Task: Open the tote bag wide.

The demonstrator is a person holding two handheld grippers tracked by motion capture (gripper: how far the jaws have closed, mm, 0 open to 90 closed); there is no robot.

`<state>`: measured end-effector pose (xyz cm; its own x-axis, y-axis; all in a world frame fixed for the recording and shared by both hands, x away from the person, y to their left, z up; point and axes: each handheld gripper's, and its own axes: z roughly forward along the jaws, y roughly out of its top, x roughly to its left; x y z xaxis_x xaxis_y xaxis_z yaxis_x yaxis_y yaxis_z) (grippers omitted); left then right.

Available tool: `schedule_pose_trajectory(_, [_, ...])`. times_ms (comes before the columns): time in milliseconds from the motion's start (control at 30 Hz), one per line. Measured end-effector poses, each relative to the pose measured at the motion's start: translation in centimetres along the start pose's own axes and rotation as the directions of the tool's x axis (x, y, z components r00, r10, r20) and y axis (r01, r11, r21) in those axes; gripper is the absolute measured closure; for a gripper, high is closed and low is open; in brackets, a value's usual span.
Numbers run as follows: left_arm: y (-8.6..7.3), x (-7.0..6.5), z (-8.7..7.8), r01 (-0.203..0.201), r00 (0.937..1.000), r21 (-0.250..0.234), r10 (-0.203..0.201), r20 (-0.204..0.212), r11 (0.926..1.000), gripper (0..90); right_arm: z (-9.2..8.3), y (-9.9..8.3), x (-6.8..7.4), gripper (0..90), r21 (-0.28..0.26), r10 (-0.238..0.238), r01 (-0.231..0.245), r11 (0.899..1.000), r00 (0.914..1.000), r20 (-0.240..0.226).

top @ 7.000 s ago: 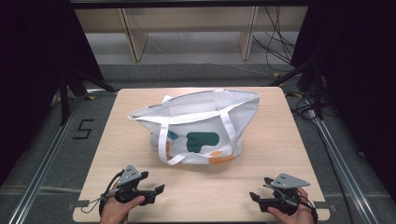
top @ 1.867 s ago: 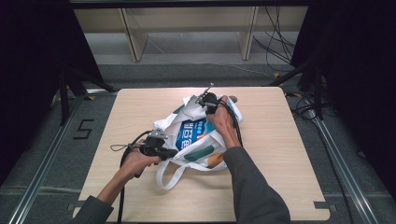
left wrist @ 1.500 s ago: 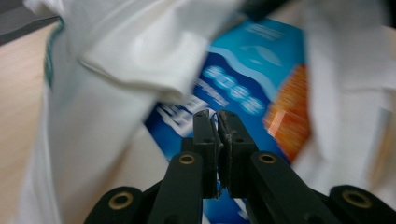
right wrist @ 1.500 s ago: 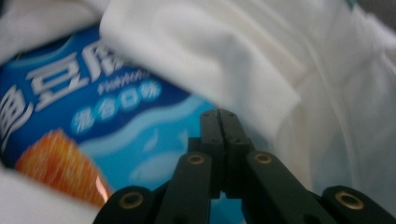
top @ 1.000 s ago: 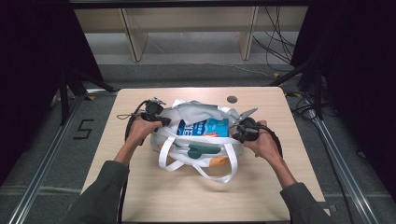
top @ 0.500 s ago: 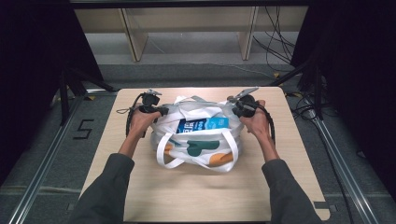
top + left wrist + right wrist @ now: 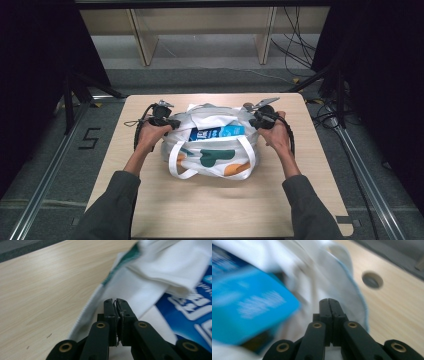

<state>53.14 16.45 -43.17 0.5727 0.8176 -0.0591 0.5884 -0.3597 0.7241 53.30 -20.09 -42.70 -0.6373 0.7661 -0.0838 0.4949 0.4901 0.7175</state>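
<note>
White bag (image 7: 210, 150) sits mid-desk, nearer far edge, mouth gaping upward. Left gripper (image 7: 169, 122) at bag's left rim, jaws pinched on thin fold of white cloth. Right gripper (image 7: 254, 120) at bag's right rim, jaws pressed together; cloth between them cannot be told. Blue packet (image 7: 217, 133) lies inside bag, between both grippers. Two white handles (image 7: 176, 162) droop over near side. Round hole (image 7: 372, 280) in desk (image 7: 210, 210) beyond bag's right rim. Cables (image 7: 295, 55) on floor past far edge.

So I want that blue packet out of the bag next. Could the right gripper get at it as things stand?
Probably yes. The blue packet lies exposed in the bag's open mouth, beside the right gripper, but its shut jaws would have to open.
</note>
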Motion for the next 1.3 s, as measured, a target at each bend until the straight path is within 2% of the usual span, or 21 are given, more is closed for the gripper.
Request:
schedule_pose_trajectory(33, [0.1,-0.4,-0.3,-0.006,0.9999,-0.008,0.006,0.015,1.0000,86.0,-0.8,0.3,0.5,90.0,-0.012,0.019,-0.020,1.000,0.9991,-0.037])
schedule_pose_trajectory(133, [0.0,-1.7,-1.2,-0.046,0.9964,-0.019,0.047,0.071,0.9988,85.8,-2.3,0.8,2.8,90.0,-0.029,-0.012,0.009,1.000,0.9923,-0.123])
schedule_pose_trajectory(200, [-0.4,-2.3,-1.4,-0.078,0.9935,0.002,0.078,0.084,0.9969,85.2,-2.7,0.6,4.0,90.0,-0.027,-0.062,0.058,0.998,0.9815,-0.181])
schedule_pose_trajectory(300, [-1.6,-2.7,-1.7,-0.110,0.9888,0.028,0.107,0.104,0.9935,84.3,-3.0,-0.1,5.9,90.0,0.013,-0.157,0.163,0.987,0.9678,-0.197])
schedule_pose_trajectory(333, [-2.1,-2.4,-1.9,-0.105,0.9881,0.025,0.102,0.115,0.9941,84.1,-3.6,-0.5,6.5,90.0,0.035,-0.150,0.161,0.986,0.9674,-0.204])
schedule_pose_trajectory(367, [-2.6,-2.2,-1.9,-0.072,0.9913,0.005,0.071,0.111,0.9974,84.3,-4.1,-0.9,6.9,90.0,0.047,-0.172,0.188,0.981,0.9559,-0.238])
schedule_pose_trajectory(400, [-3.0,-1.9,-1.9,-0.084,0.9908,0.008,0.083,0.107,0.9964,85.3,-4.4,-1.6,7.4,90.0,0.062,-0.171,0.192,0.979,0.9537,-0.247])
schedule_pose_trajectory(467, [-3.5,-1.8,-1.9,-0.045,0.9906,-0.009,0.046,0.129,0.9990,86.4,-4.3,-3.3,8.2,90.0,0.105,-0.203,0.237,0.966,0.9435,-0.262])
schedule_pose_trajectory(600, [-3.3,-2.6,-2.2,-0.104,0.9881,-0.006,0.104,0.113,0.9945,86.3,-4.3,-4.5,9.1,90.0,0.113,-0.228,0.261,0.959,0.9426,-0.244])
schedule_pose_trajectory(700, [-3.0,-3.0,-2.4,-0.094,0.9869,-0.027,0.097,0.129,0.9952,85.3,-4.8,-3.8,8.7,90.0,0.060,-0.194,0.211,0.976,0.9569,-0.216])
schedule_pose_trajectory(733, [-2.8,-3.2,-2.3,-0.097,0.9857,-0.033,0.101,0.135,0.9947,85.0,-4.9,-3.4,8.5,90.0,0.022,-0.211,0.221,0.975,0.9503,-0.229])
schedule_pose_trajectory(767, [-2.7,-3.6,-2.1,-0.073,0.9843,-0.046,0.080,0.158,0.9962,84.6,-5.2,-3.0,8.6,90.0,0.007,-0.174,0.179,0.984,0.9603,-0.218])
schedule_pose_trajectory(800, [-2.6,-4.0,-1.9,-0.069,0.9794,-0.044,0.076,0.187,0.9966,84.5,-5.1,-2.6,8.6,90.0,-0.013,-0.182,0.184,0.983,0.9557,-0.231])
schedule_pose_trajectory(867, [-2.8,-5.3,-1.7,-0.120,0.9655,0.001,0.117,0.233,0.9927,85.1,-4.9,-1.9,8.9,90.0,-0.011,-0.189,0.191,0.981,0.9554,-0.227])
schedule_pose_trajectory(933, [-3.5,-6.3,-2.0,-0.213,0.9544,0.051,0.197,0.224,0.9756,86.7,-4.6,-1.7,9.2,90.0,-0.002,-0.204,0.209,0.978,0.9524,-0.226])
schedule_pose_trajectory(1000, [-5.0,-6.6,-2.6,-0.210,0.9440,0.068,0.184,0.274,0.9754,88.0,-4.4,-1.7,9.2,90.0,-0.006,-0.214,0.219,0.976,0.9497,-0.229])
schedule_pose_trajectory(1033, [-5.8,-6.5,-3.1,-0.229,0.9336,0.100,0.190,0.304,0.9683,89.2,-4.5,-1.7,9.0,90.0,-0.002,-0.211,0.216,0.976,0.9513,-0.225])
schedule_pose_trajectory(1067, [-6.5,-6.8,-3.4,-0.207,0.9355,0.087,0.171,0.309,0.9744,89.3,-4.5,-1.7,8.8,90.0,-0.004,-0.191,0.195,0.981,0.9599,-0.205])
schedule_pose_trajectory(1133, [-6.9,-7.1,-3.7,-0.243,0.9302,0.083,0.208,0.303,0.9666,89.3,-4.2,-1.5,8.4,90.0,-0.022,-0.172,0.171,0.985,0.9642,-0.202])
schedule_pose_trajectory(1167, [-7.0,-7.4,-3.6,-0.220,0.9375,0.075,0.189,0.292,0.9727,89.3,-3.9,-1.3,8.3,90.0,-0.030,-0.160,0.157,0.987,0.9664,-0.202])
schedule_pose_trajectory(1300, [-5.7,-6.9,-4.0,-0.206,0.9436,0.016,0.194,0.268,0.9785,84.7,-3.6,-0.3,8.1,90.0,-0.024,-0.161,0.159,0.987,0.9713,-0.175])
